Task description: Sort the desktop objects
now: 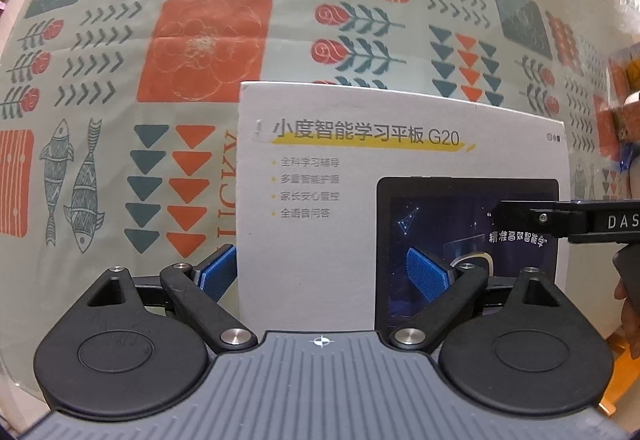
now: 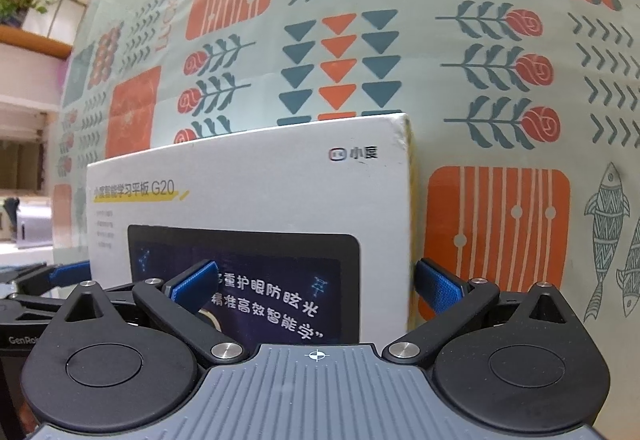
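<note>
A flat white cardboard tablet box [image 1: 360, 175], printed with yellow-underlined lettering and a dark screen picture, lies on the pale green tablecloth [image 1: 120, 87] patterned with orange blocks, fish and flowers. The left gripper [image 1: 320, 272] has its jaws spread wide, blue pads straddling the box's left edge without pinching it; the right gripper [image 2: 316, 280] likewise stands released astride the right edge (one pad over the printed screen, one off the side). Judging from this, sorting is at an early stage: the box is not yet gripped or moved, and no destination shows.
</note>
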`<action>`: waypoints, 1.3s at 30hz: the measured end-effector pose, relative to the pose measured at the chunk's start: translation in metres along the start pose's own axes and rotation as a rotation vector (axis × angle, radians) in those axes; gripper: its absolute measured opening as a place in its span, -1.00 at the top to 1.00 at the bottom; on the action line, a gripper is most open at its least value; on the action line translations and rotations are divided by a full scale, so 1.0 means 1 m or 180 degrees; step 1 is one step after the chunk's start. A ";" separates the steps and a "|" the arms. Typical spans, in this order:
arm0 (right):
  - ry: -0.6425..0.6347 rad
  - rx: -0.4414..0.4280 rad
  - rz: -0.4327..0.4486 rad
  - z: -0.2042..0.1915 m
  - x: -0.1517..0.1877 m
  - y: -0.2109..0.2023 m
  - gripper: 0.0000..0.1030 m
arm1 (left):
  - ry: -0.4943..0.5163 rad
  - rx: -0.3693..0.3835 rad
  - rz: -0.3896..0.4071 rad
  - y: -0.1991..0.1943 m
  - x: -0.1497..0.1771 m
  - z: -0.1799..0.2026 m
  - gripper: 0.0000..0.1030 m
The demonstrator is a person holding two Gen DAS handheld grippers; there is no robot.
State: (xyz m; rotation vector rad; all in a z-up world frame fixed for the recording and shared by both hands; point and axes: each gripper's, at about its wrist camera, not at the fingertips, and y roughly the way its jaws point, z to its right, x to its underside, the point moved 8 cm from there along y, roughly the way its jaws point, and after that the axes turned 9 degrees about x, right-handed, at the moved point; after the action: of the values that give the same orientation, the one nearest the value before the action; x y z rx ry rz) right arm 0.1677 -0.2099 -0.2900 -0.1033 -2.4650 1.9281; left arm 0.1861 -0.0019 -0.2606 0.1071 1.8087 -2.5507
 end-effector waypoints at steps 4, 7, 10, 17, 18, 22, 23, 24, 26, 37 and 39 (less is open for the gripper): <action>-0.0122 0.0226 0.0320 -0.001 0.011 -0.020 -1.00 | 0.0026 -0.0067 0.0228 -0.011 0.001 0.000 -1.00; -0.0210 0.0260 0.0449 -0.004 0.025 -0.039 -1.00 | -0.0004 -0.0112 0.0459 -0.031 0.007 0.006 -1.00; -0.0298 0.0295 0.0579 -0.008 0.039 -0.057 -1.00 | -0.0091 -0.0097 0.0658 -0.051 0.011 0.009 -1.00; -0.0355 0.0345 0.0687 -0.014 0.077 -0.090 -1.00 | -0.0055 0.0129 0.0783 -0.086 0.052 0.048 -1.00; -0.0332 0.0470 0.0665 -0.012 0.084 -0.092 -1.00 | -0.0020 0.0128 0.0785 -0.088 0.058 0.053 -1.00; -0.0229 0.0946 0.0637 -0.002 0.103 -0.103 -1.00 | 0.0174 -0.0066 0.0864 -0.100 0.079 0.068 -1.00; -0.0185 0.1004 0.0641 0.000 0.106 -0.106 -1.00 | 0.0223 -0.0116 0.0884 -0.103 0.084 0.071 -1.00; -0.0152 0.1018 0.0677 0.001 0.110 -0.110 -1.00 | 0.0272 -0.0165 0.0903 -0.106 0.089 0.075 -1.00; -0.0110 0.1056 0.0755 0.003 0.115 -0.118 -1.00 | 0.0203 -0.0329 0.0891 -0.111 0.096 0.075 -1.00; -0.0222 0.0840 0.1140 -0.024 0.142 -0.153 -1.00 | 0.0032 -0.0553 0.0635 -0.129 0.127 0.072 -1.00; -0.0212 0.0834 0.1146 -0.028 0.146 -0.158 -1.00 | 0.0070 -0.0572 0.0631 -0.133 0.135 0.074 -1.00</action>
State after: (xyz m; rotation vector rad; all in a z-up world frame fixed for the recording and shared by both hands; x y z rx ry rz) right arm 0.0166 -0.2117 -0.1344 -0.5191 -2.3334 2.4115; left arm 0.0416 -0.0234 -0.1193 0.2965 1.9179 -2.2537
